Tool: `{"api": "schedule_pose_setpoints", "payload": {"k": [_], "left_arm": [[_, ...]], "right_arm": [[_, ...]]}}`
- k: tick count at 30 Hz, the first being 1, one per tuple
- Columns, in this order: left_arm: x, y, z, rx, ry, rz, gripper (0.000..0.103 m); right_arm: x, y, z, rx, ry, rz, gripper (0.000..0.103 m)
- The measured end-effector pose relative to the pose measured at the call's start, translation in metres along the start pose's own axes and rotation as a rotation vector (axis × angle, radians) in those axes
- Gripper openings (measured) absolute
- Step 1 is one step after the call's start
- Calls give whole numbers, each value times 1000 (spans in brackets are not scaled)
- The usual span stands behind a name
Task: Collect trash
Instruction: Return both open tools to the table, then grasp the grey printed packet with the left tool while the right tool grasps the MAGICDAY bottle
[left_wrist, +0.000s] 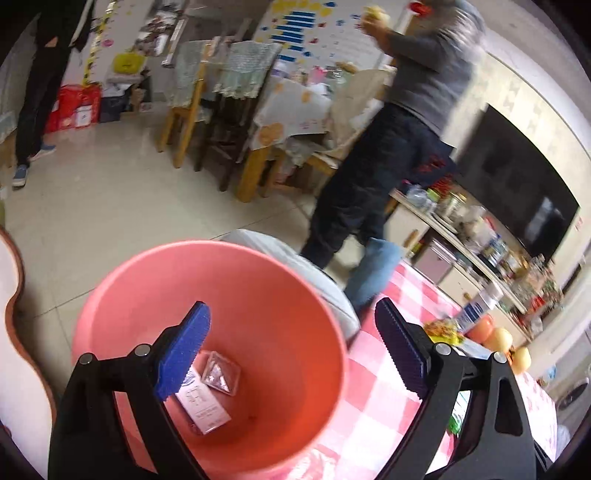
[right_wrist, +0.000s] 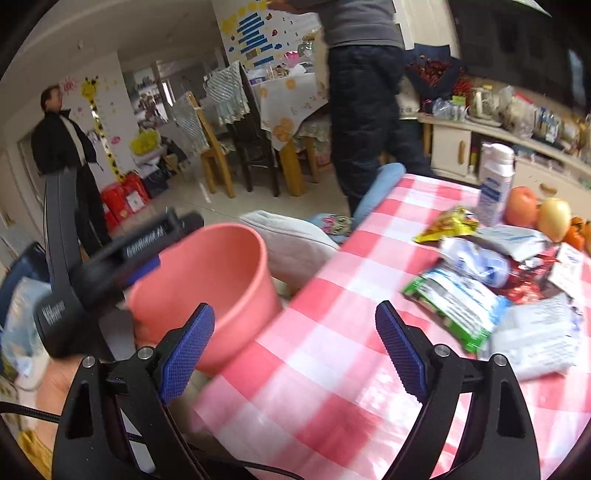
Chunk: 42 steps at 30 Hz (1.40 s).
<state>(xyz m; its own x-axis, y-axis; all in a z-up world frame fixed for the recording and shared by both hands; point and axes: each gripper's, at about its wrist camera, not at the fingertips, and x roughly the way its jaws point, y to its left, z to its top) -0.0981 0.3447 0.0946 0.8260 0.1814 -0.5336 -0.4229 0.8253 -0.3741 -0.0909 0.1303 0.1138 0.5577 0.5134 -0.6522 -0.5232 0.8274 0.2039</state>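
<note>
Left tool (left_wrist: 291, 347): spread, empty, above bin (left_wrist: 258, 266).
Right tool (right_wrist: 295, 347): spread, empty, over worktop (right_wrist: 332, 369).
Risk: bin sits off the worktop edge; wrappers (right_wrist: 458, 306) could miss it.

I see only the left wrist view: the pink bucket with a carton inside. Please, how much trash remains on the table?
Observer: Several wrappers lie together on the checked tablecloth; nearest the right gripper is a green and white packet.
Operator: Is the right gripper holding something?
Observer: No, its jaws stand open with nothing between them.
Operator: Anything not trash near that pile?
Observer: Yes, a white bottle stands upright behind the pile, with fruit beside it.
Operator: Where is my left gripper in that view?
Observer: The left gripper is at the far rim of the pink bucket, blurred.
</note>
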Motion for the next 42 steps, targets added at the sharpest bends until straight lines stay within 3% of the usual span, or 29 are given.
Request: {"api": "schedule_pose_setpoints", "payload": {"k": [13,16,21,24,33,42], "left_arm": [[6,-72,-24,208,96,-185,91],[8,-93,-35,292,113,-214,89],[9,-126,-56,414,155,-253,73],[6,-144,-69,482,167,-298,73],[2,-209,-121,817,197,-386,73],[11,-253,-164,1024,269,-471,73]], "right_arm": [[-49,-46,-53,-19,-40,-108,94],[-57,-69,-63,22,-47,-128,94],[-72,-107,-69,102,-52,-148,95],[-84,-125,-68,156,-76,-129,98],[-117,-181,-65,268,-74,-98,98],[-138,-248,-67,433,-58,-119,98]]}}
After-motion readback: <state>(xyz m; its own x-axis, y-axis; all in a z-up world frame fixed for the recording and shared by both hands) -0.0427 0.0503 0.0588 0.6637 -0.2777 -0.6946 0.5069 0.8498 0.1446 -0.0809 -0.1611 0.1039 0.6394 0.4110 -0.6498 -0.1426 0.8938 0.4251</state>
